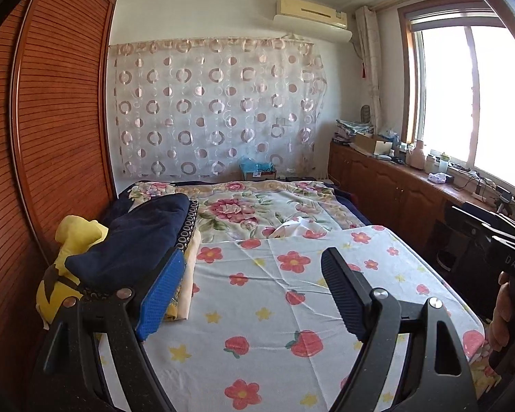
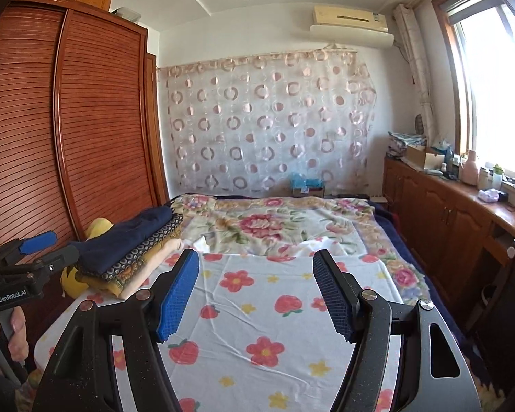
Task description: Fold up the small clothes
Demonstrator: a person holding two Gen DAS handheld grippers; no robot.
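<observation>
Cotton sheet: a pale cloth printed with red flowers, strawberries and yellow stars (image 1: 292, 309) is lying flat over the near part of the bed, its far edge ending against the rose-patterned blanket (image 1: 257, 206) and its right edge curving down near the wooden cabinets (image 1: 395, 185).
Open room: the middle of the sheet is lying bare in front of both tools, with only creases crossing it; the rose blanket is stretching on to the sheer circle-print curtain (image 2: 267, 120) on the far wall.
Left edge: the louvred wardrobe (image 2: 96, 120) is standing close along the bed's left side.
Folded clothes: a stack (image 2: 134, 257) is sitting at the sheet's left edge, a navy piece on top, a dark ringed print under it, then yellow and cream layers; a yellow plush toy (image 1: 72, 237) is wedged between the stack and the wardrobe.
Loose garment: a small white crumpled piece (image 1: 298, 228) is lying on the blanket just beyond the sheet's far edge.
Left gripper (image 1: 254, 295): its fingers are standing spread wide above the sheet, pinching nothing, the blue pad just beside the stack.
Right gripper (image 2: 257, 292): its fingers are likewise spread apart and holding nothing.
Containers: a cardboard box (image 1: 372, 142) is sitting on the cabinet top among bottles; its contents cannot be made out.
</observation>
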